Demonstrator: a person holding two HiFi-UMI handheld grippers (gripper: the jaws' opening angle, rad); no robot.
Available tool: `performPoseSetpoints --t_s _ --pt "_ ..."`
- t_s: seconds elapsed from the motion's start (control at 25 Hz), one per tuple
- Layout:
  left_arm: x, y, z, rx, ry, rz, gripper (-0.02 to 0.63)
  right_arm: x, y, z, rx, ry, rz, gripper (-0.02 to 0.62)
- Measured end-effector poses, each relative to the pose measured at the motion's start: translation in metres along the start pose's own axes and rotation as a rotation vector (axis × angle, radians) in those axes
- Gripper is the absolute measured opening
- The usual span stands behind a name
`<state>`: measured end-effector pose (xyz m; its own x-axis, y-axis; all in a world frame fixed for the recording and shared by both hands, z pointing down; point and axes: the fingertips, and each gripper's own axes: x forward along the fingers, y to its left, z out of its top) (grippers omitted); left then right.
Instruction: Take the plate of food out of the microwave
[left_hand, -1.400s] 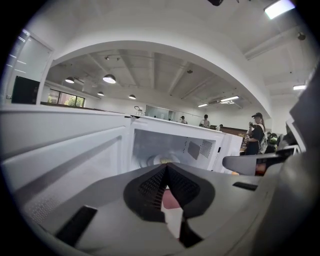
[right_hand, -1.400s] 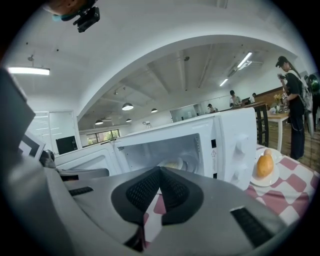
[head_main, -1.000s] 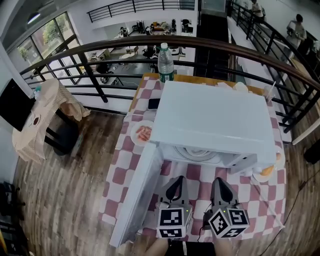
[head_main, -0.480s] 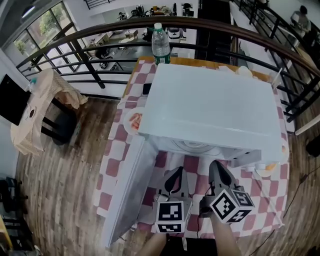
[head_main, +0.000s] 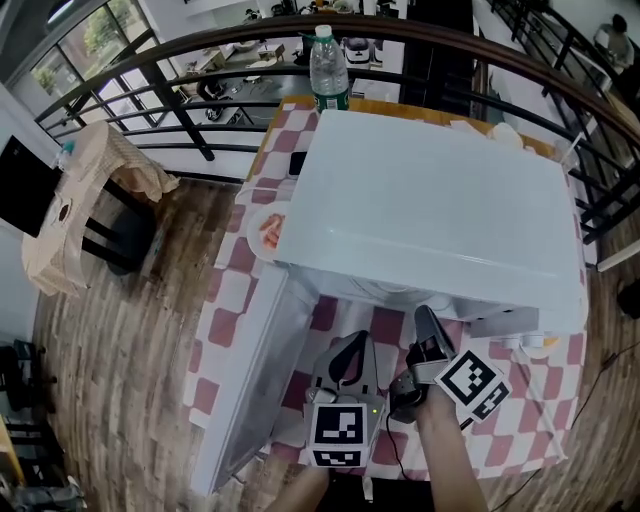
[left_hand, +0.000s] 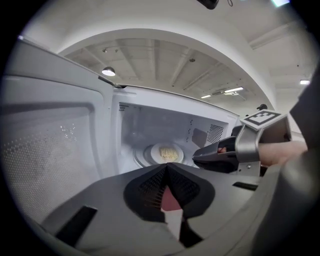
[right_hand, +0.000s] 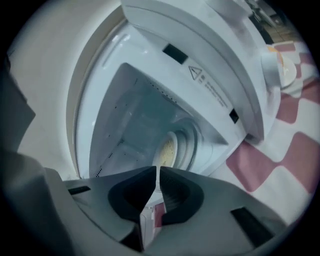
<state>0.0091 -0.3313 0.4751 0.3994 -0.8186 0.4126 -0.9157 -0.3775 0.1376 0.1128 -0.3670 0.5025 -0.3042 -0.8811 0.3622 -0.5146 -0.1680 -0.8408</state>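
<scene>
Head view: the white box-shaped microwave (head_main: 430, 200) sits on the worktop (head_main: 225, 330), which is covered by a red-and-white checked cloth (head_main: 520, 420). The white microwave door (head_main: 250, 390) is swung open to my left. Both tools are side by side in front of the opening. My left tool (head_main: 352, 345) points at the cavity. My right tool (head_main: 420, 318) is tilted, with its tip just under the microwave's front edge. The top panel hides the cavity from here. A clear plastic bottle with a green label (head_main: 328, 65) stands behind the microwave. A small white plate with pink food (head_main: 262, 232) lies just left of the microwave, partly under the edge of its top. Left gripper view: the left tool is clenched, pads together, nothing in them. Past the tips, the white round plate of pale yellow food (left_hand: 165, 152) lies on the turntable mid-cavity, well apart from my tool. The open door fills the left side. The right tool comes in from the right with its tip at the cavity mouth and my hand (left_hand: 280, 150) behind it. Right gripper view, rolled sideways: the right tool's jaws are opening, with a narrow gap and nothing between them. The plate of food shows straight ahead beyond the gap, inside the microwave and touched by neither tool. A white dish with something orange (right_hand: 280, 65) sits on the cloth beside the microwave, at upper right.
</scene>
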Motion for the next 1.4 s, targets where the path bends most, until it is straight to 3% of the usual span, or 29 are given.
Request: performPoseSetpoints --t_s 0.44,0.56,1.4 --pt "0.004 0.014 -0.008 -0.028 0.006 0.031 0.009 0.033 -0.009 -0.002 0.190 -0.004 0.011 0.044" --pt "0.005 0.015 -0.008 -0.024 0.002 0.032 0.009 0.037 -0.013 -0.001 0.217 -0.010 -0.002 0.101" --pt "0.004 0.023 -0.007 -0.049 -0.007 0.054 0.009 0.054 -0.034 -0.005 0.395 -0.036 -0.070 0.101"
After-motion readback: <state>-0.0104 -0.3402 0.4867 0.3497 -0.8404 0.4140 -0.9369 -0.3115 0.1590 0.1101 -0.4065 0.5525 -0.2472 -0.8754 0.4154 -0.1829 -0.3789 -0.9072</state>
